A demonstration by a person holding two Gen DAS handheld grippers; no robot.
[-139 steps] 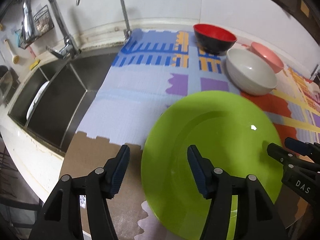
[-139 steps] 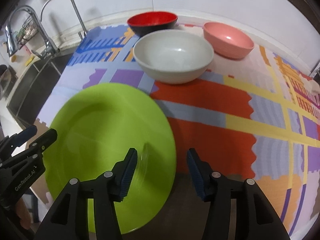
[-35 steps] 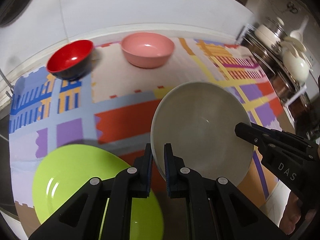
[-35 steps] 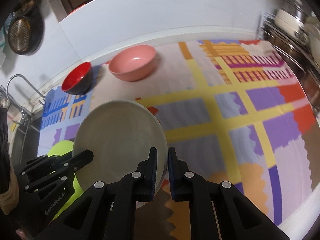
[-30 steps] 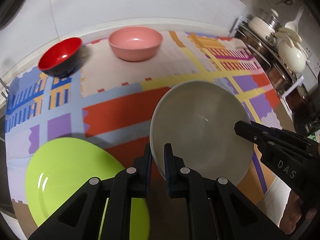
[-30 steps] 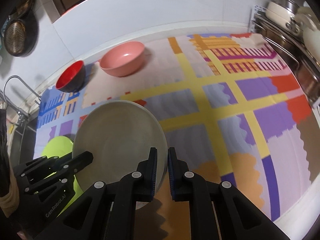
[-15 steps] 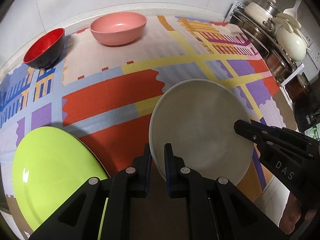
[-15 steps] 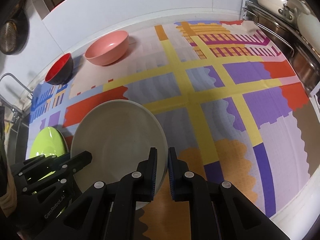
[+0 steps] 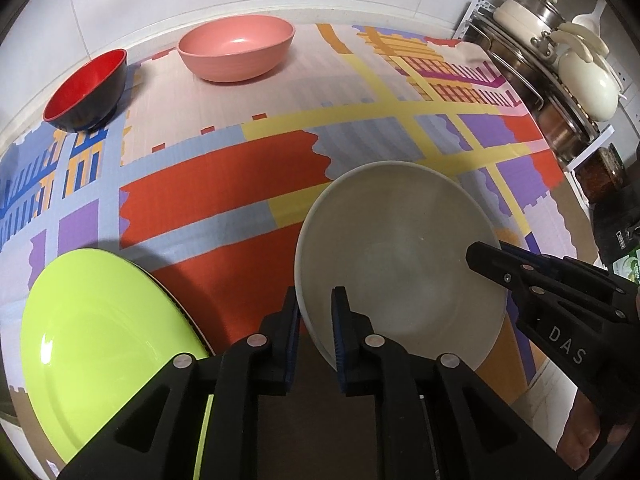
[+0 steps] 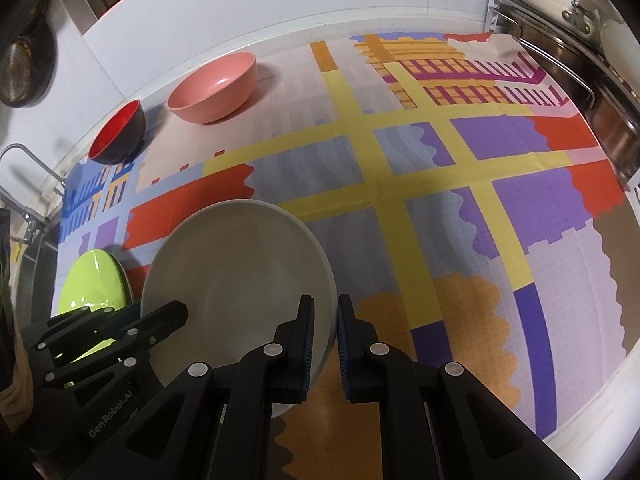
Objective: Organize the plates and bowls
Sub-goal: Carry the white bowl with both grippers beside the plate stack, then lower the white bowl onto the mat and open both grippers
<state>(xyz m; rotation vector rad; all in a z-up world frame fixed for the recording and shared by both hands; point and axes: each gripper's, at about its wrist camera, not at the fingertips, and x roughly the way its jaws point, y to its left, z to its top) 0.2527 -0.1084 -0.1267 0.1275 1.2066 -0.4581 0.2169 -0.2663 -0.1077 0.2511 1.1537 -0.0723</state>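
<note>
We've got the white bowl point(image 9: 400, 256) up over the patterned mat point(image 9: 224, 184), its rim pinched on one side by our left gripper point(image 9: 316, 320) and on the other by our right gripper point(image 10: 324, 328), with the green plate point(image 9: 100, 340) lying flat on the mat to the left and the pink bowl point(image 9: 236, 46) and red bowl point(image 9: 86, 90) by the wall.

Three bowls: one grey point(image 9: 400, 256), one pink point(image 9: 236, 46), one red-and-black point(image 9: 86, 90). One green plate point(image 9: 104, 344). Two grippers, left point(image 9: 316, 312) and right point(image 10: 324, 320). One patterned mat point(image 10: 440, 184). Several pots point(image 9: 560, 40) on a rack, number unclear.
</note>
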